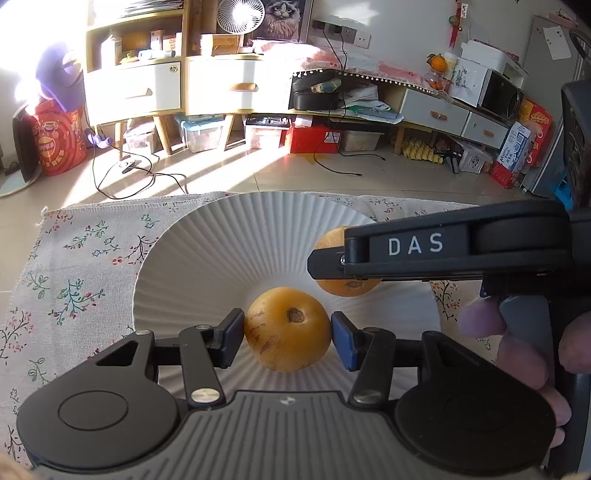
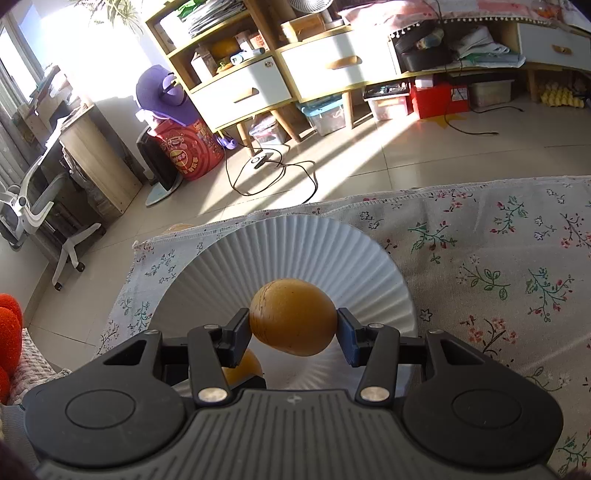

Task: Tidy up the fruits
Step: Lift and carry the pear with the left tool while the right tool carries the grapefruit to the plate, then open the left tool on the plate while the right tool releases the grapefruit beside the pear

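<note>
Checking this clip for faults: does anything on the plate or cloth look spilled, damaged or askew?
Nothing stands out. Each tongs pair, left tongs and right tongs, grips an intact yellow fruit over the white plate; the floral cloth shows no spill.

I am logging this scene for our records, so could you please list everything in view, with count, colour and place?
fruit: two, yellow-orange, one in the left tool, one in the right tool, both over the plate
plate: one, white, ribbed, on the cloth
cloth: one, pale with flower print, under the plate
cabinets: white drawers in wood frames, along the far wall
fan: one, white, on top of the cabinets
sack: one, red, on the floor at left
cables: black, on the floor
left tool: black, blue pads, shut on a fruit
right tool: black, blue pads, shut on a fruit
hand: one, gripping the right tool's handle
</note>
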`<state>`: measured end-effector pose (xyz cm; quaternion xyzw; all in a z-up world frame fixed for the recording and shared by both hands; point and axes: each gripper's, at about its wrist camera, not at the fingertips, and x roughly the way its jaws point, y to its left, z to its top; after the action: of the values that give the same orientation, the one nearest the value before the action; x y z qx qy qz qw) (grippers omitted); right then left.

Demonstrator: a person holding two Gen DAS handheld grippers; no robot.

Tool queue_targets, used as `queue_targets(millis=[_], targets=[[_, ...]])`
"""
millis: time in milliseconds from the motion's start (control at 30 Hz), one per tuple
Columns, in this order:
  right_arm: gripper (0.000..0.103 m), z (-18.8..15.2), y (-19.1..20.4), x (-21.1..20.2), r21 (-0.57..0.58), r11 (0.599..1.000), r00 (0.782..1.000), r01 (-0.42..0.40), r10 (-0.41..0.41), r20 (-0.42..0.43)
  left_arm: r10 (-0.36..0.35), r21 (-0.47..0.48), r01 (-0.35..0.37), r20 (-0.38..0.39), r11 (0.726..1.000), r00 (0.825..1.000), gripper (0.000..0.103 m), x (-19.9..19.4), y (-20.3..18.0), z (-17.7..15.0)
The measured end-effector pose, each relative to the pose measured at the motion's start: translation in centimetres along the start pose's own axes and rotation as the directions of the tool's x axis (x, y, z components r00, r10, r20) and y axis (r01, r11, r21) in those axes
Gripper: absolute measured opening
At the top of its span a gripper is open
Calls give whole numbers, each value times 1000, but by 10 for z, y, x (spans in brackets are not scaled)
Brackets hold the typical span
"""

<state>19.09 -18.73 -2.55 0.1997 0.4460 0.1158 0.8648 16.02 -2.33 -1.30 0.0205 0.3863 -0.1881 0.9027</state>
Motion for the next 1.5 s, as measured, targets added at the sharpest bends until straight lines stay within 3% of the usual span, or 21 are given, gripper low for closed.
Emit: queue_targets(millis=[767, 1033, 1133, 1233, 1500], targets=[[48, 3, 5, 10, -11, 1000, 999, 10, -10, -33, 4, -7, -4, -5, 1000, 1000, 54, 10, 1, 4], [62, 4, 11, -7, -58, 998, 1000, 15, -15, -9, -7, 19, 7, -5, 1000, 1000, 77, -3, 2, 4], [72, 1, 14, -19, -83, 996, 1000, 22, -22, 5, -1, 37, 1, -2, 999, 1000, 83, -12, 0, 2], [75, -2, 16, -30, -108, 994, 999, 30, -28, 17, 0, 60, 0, 4, 998, 1000, 89, -24, -1, 0], [86, -13, 19, -57, -136, 990, 999, 44, -40, 31, 22, 91, -22, -1, 996, 1000, 97, -51, -1, -10]])
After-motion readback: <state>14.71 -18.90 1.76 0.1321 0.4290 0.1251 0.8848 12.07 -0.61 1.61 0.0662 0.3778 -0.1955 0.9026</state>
